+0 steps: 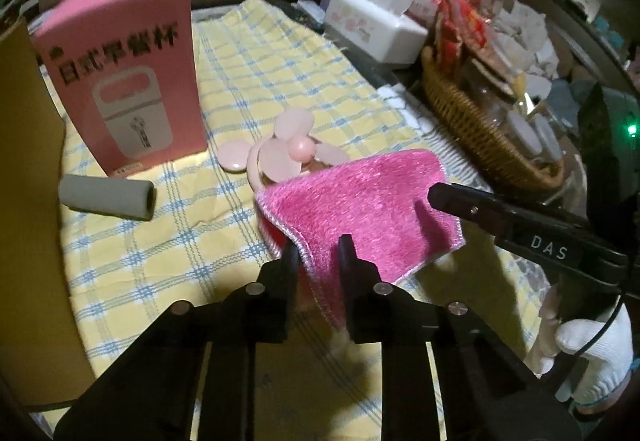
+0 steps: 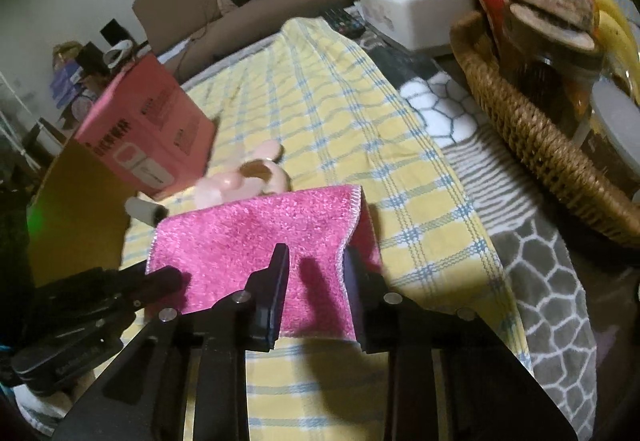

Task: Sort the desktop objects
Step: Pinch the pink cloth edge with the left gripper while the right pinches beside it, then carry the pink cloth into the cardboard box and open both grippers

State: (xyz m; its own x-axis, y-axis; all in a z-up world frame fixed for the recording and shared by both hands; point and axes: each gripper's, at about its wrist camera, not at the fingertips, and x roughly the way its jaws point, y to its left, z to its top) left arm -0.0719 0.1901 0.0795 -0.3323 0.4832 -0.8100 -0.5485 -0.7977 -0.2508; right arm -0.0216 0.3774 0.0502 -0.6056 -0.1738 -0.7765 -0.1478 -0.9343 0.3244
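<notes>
A bright pink fuzzy cloth [image 1: 360, 209] is held up off the yellow checked tablecloth [image 1: 160, 261] by both grippers. My left gripper [image 1: 318, 253] is shut on the cloth's near edge, which passes between its fingers. My right gripper [image 2: 318, 265] is shut on the cloth's [image 2: 248, 249] other side; in the left wrist view the right gripper's tip [image 1: 434, 195] sits at the cloth's right corner. The left gripper [image 2: 172, 277] pinches the left corner in the right wrist view. Behind the cloth lies a pale pink hand fan [image 1: 280, 153], partly hidden.
A tall pink box [image 1: 124, 81] stands at the left, with a grey tube [image 1: 108, 197] lying in front of it. A cardboard wall [image 1: 24, 201] borders the left edge. A wicker basket [image 1: 472, 129] of jars and a white tissue box [image 1: 372, 25] crowd the right. A white-gloved hand [image 1: 592, 357] holds the right gripper.
</notes>
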